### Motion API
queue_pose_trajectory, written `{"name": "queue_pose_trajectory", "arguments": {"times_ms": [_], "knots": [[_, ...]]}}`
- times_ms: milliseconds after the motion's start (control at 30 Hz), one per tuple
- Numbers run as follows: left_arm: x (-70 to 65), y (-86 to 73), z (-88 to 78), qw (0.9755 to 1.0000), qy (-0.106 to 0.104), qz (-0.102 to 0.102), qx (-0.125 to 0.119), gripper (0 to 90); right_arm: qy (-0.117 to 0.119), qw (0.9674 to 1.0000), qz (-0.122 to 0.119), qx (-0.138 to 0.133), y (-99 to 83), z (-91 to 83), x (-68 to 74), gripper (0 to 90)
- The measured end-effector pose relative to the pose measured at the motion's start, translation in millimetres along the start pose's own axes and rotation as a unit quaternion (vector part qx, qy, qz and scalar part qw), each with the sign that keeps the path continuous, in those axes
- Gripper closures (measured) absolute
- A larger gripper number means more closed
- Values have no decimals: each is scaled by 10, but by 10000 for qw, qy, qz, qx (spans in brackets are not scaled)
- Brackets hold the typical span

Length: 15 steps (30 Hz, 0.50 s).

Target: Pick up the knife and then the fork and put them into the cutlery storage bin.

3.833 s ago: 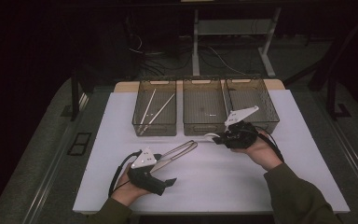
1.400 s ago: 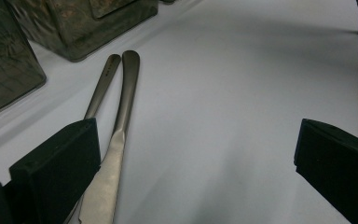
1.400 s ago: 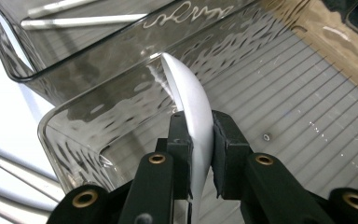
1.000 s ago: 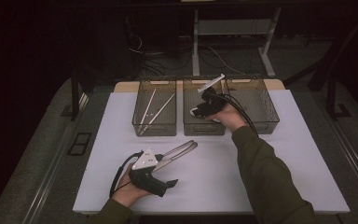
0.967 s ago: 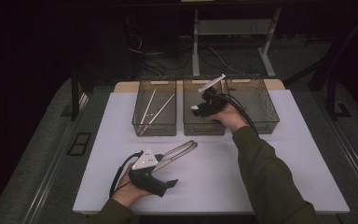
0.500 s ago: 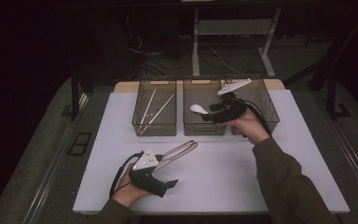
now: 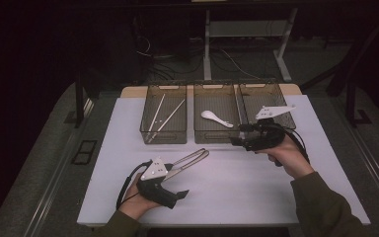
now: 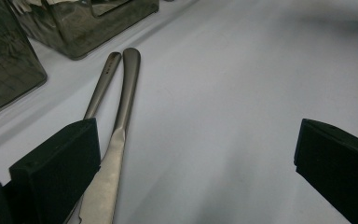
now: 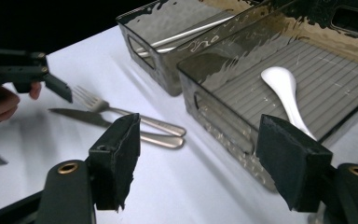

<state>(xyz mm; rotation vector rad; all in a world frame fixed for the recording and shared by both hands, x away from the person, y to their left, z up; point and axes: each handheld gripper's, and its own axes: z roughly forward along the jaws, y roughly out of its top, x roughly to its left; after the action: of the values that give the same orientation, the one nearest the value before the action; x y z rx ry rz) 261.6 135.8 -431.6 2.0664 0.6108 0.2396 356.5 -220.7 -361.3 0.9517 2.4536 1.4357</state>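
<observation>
A white spoon lies in the middle bin. My right gripper hovers just in front of that bin's right corner. Its jaws have just been opening and stand open with nothing between them. A metal knife and a fork lie side by side on the white mat, handles toward the bins. My left gripper rests open on the mat around their near ends, the knife blade close to its left jaw. Neither pad touches them.
The left bin holds chopsticks. The right bin looks empty. All three clear bins stand in a row at the mat's far edge. Dark floor, cables and a desk frame lie beyond the table.
The right gripper has drawn back from above the middle bin toward the front right, and its jaws have opened. The spoon now lies in that bin. The left gripper has stayed put.
</observation>
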Motion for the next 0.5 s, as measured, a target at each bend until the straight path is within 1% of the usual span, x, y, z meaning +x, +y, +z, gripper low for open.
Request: {"name": "queue_pose_trajectory", "arguments": {"times_ms": [100, 200, 367, 500], "knots": [[0, 1, -6, 10000, 5, 3, -3, 0, -39, 10000, -5, -65, -110, -67, 39, 297], [-2, 1, -4, 10000, 6, 11, 8, 0, -55, 9999, 57, -73, -245, -115, 56, 293], [-2, 3, -3, 10000, 10, 8, 8, 0, -188, 9997, 110, -104, -468, -207, 51, 281], [0, -1, -2, 10000, 26, -7, 10, 0, -271, 9994, 168, -138, -598, -292, 50, 273]]}}
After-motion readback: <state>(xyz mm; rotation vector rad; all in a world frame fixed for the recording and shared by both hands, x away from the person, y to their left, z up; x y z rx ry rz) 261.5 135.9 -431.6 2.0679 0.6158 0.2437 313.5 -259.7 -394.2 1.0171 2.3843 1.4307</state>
